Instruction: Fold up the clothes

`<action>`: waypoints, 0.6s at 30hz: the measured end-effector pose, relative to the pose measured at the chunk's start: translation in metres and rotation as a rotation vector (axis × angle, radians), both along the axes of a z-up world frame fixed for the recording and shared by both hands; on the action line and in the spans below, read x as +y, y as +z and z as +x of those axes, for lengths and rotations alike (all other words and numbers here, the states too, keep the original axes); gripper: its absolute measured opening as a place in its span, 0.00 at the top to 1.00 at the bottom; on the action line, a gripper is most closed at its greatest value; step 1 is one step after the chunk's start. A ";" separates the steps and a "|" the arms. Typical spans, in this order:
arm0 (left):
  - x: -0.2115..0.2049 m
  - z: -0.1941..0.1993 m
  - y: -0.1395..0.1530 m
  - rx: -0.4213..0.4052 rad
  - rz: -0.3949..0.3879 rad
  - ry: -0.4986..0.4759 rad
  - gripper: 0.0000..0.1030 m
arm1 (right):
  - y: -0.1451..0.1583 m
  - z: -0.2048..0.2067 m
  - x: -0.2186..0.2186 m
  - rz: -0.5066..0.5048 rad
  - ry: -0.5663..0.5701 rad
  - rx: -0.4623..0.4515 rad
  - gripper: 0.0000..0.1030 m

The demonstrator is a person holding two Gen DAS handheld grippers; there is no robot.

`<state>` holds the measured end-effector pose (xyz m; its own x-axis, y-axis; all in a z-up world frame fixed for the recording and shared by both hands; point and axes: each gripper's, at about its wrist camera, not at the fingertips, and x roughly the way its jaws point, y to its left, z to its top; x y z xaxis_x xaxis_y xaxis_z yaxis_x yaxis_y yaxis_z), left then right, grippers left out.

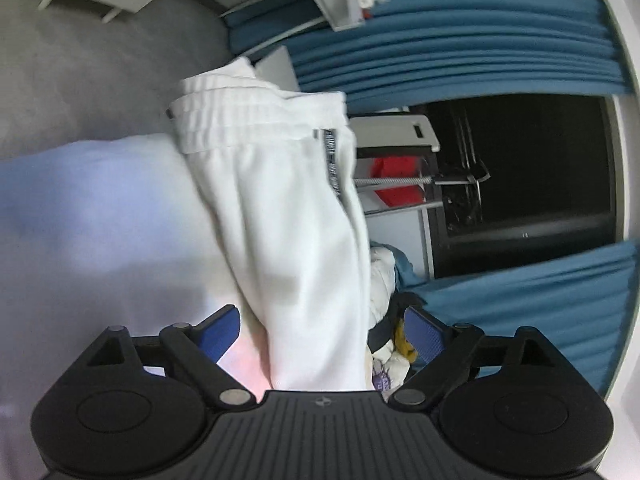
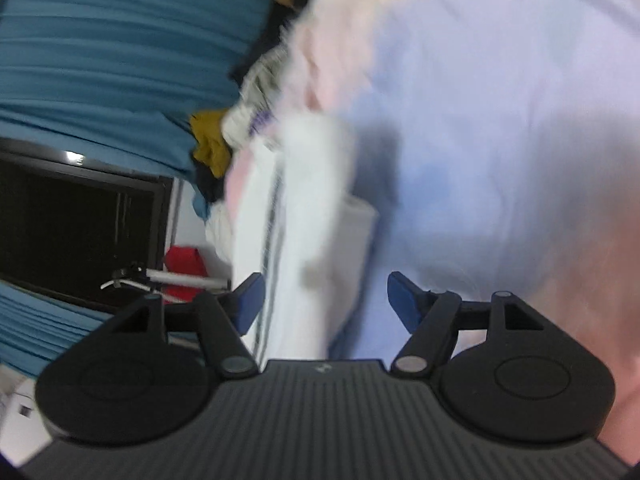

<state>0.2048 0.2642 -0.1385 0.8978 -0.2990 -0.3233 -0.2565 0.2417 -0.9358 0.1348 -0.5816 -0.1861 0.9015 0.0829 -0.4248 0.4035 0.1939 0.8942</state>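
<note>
While both views are pretty blurry, you can still make out the white sweatpants (image 1: 280,200) lying folded lengthwise on the pale bedsheet (image 1: 100,220), waistband at the far end, dark side stripe along one edge. Left hand-held gripper (image 1: 322,334) is released, blue pads spread wide either side of the fabric, not pressing it. Right hand-held gripper (image 2: 324,300) is released too, with the sweatpants (image 2: 300,220) running between its pads. Pile of other clothes (image 1: 386,320) sits just beside, teal curtains (image 1: 480,52) behind.
</note>
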 end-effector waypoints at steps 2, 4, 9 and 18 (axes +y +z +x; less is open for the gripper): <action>0.003 0.010 -0.010 0.018 0.009 0.017 0.14 | -0.008 0.017 0.005 0.000 0.038 0.004 0.32; 0.008 0.016 -0.018 0.016 0.017 0.040 0.14 | -0.012 0.038 0.010 -0.029 0.079 0.005 0.32; 0.006 0.051 -0.016 0.039 0.086 0.106 0.14 | -0.007 0.083 0.022 -0.205 0.115 0.007 0.37; 0.025 0.079 0.002 0.158 0.167 0.141 0.85 | 0.007 0.080 0.017 -0.280 0.018 0.038 0.87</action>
<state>0.2837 0.2890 -0.1363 0.8612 -0.1049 -0.4974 -0.4387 0.3406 -0.8315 0.2149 -0.5648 -0.1796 0.8838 -0.0262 -0.4671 0.4301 0.4386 0.7891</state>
